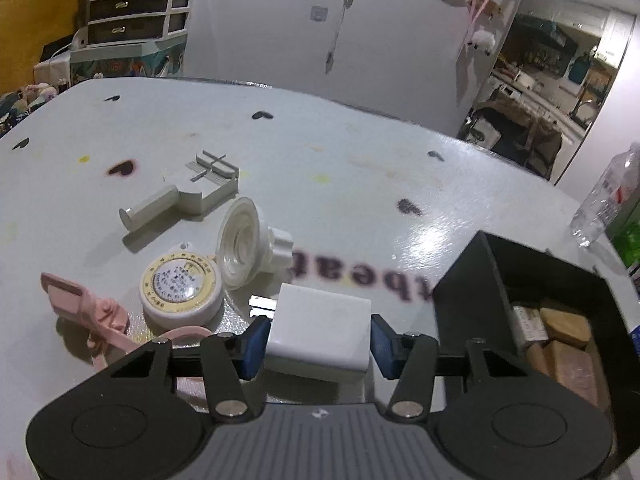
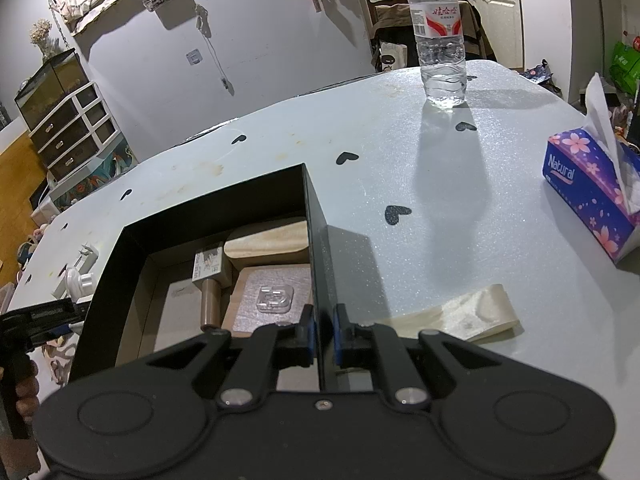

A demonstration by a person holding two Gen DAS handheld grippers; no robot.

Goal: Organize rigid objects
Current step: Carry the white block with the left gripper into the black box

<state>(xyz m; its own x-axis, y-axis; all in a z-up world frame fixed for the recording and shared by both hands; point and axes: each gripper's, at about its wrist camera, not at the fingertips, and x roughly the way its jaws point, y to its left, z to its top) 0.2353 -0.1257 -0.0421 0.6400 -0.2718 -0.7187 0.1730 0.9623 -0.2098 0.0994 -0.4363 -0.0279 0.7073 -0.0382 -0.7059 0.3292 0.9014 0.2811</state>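
A white charger block (image 1: pixel 320 324) with metal prongs lies on the white table (image 1: pixel 360 152). My left gripper (image 1: pixel 318 344) is shut on it, one blue pad against each side. Beside it lie a round tape measure (image 1: pixel 182 294), a white suction knob (image 1: pixel 248 244), a white printed bracket (image 1: pixel 188 196) and a pink clip (image 1: pixel 88 312). Just right of the charger stands the black box (image 1: pixel 480 280). My right gripper (image 2: pixel 324 332) is shut on the box's right wall (image 2: pixel 316 240). Wooden blocks (image 2: pixel 268 240) and a clear hook plate (image 2: pixel 276 298) lie inside.
A water bottle (image 2: pixel 440 40) stands at the far side of the table. A purple tissue box (image 2: pixel 588 196) sits at the right edge. A cream strip (image 2: pixel 460 316) lies flat right of the box. Drawers (image 1: pixel 136 0) stand beyond the table.
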